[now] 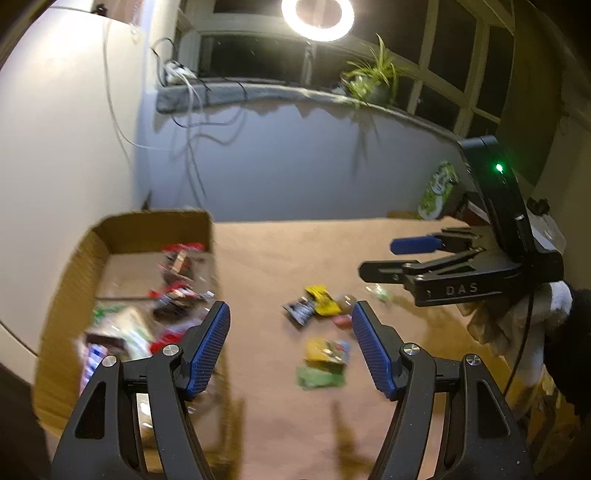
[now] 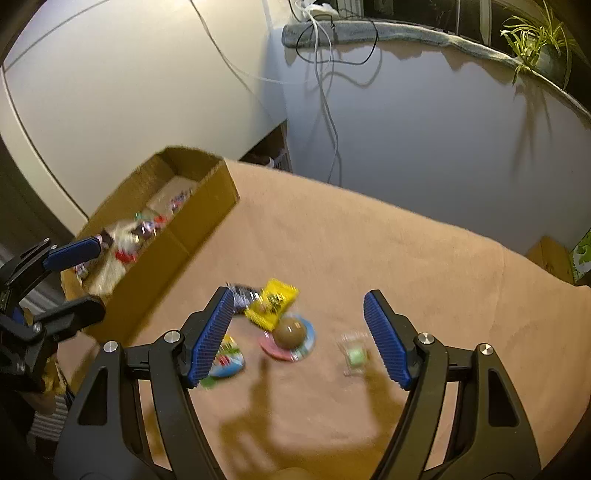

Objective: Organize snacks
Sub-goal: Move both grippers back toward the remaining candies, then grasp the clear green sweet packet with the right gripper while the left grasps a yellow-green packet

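A cardboard box (image 1: 155, 230) (image 2: 177, 254) at the left of the tan table holds several snack packets (image 1: 173, 291). Loose snacks lie mid-table: a yellow packet (image 1: 323, 299) (image 2: 273, 302), a dark packet (image 1: 301, 310) (image 2: 242, 293), a green and yellow packet (image 1: 323, 363), a round brown snack on a pink and blue wrapper (image 2: 290, 336), and a small clear packet with a green sweet (image 2: 354, 356). My left gripper (image 1: 291, 349) is open and empty above the table by the box. My right gripper (image 2: 299, 339) is open and empty above the loose snacks; it also shows in the left wrist view (image 1: 376, 256).
A grey wall and a window sill with cables (image 1: 192, 92) and a potted plant (image 1: 373, 74) (image 2: 539, 44) stand behind the table. A ring light (image 1: 317, 16) shines above. A green and white carton (image 1: 439, 190) stands at the far right table edge.
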Demonstrator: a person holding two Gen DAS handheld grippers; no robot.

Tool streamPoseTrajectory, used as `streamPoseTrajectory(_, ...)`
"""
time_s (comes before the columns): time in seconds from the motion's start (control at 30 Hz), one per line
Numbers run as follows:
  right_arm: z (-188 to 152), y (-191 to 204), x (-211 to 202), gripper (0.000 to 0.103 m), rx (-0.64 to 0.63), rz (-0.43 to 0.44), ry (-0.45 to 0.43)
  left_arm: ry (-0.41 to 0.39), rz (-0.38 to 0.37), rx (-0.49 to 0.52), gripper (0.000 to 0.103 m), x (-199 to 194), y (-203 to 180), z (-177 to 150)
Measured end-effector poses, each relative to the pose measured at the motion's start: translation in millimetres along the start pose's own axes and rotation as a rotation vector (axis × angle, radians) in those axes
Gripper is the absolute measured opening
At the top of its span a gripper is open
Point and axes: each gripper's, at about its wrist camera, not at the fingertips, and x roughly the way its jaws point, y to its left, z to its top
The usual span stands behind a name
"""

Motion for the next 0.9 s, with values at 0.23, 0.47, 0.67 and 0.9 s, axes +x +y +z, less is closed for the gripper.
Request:
streamPoseTrajectory(0.23, -19, -18, 4, 0.076, 0.014, -0.011, 0.03, 0.055, -0.021, 0.031, 0.068, 18, -27, -13)
streamPoseTrajectory(0.47, -36, -41, 12, 0.075, 0.042, -0.019, 0.048, 0.105, -0.015, 0.07, 0.064, 38, -43, -20)
streamPoseTrajectory(0.67, -40, -49, 20, 0.069, 0.052, -0.013, 0.058, 0.156, -0.004, 0.092, 0.057, 60, -52, -26)
streamPoseTrajectory(0.9, -41, -47, 31, 0.068, 0.036, 0.001, 0.068, 0.194, 0.035, 0.087, 0.052, 78, -49, -30)
